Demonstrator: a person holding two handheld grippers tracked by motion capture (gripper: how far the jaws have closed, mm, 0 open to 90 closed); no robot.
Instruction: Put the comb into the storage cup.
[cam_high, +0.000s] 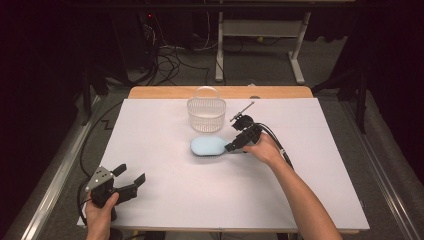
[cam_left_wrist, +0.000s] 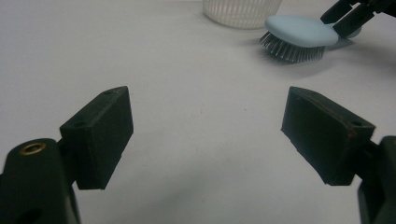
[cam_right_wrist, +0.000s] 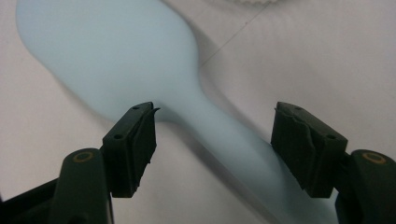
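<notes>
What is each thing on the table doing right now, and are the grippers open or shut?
Hairbrush: lying bristles down on the white table, handle between the right gripper's jaws, not yet clamped.
Basket: upright behind the brush, handle raised; its inside is hard to make out.
Left gripper: open, holding nothing, near the table's front left corner.
Right gripper: open, jaws either side of the brush handle.

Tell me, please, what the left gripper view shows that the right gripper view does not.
The left gripper view alone shows the brush's dark bristles resting on the table, and the right gripper at the brush from outside. The right gripper view alone shows the pale blue handle running between that gripper's open pads, apart from both. Both share the blue brush, the basket and the white table.
</notes>
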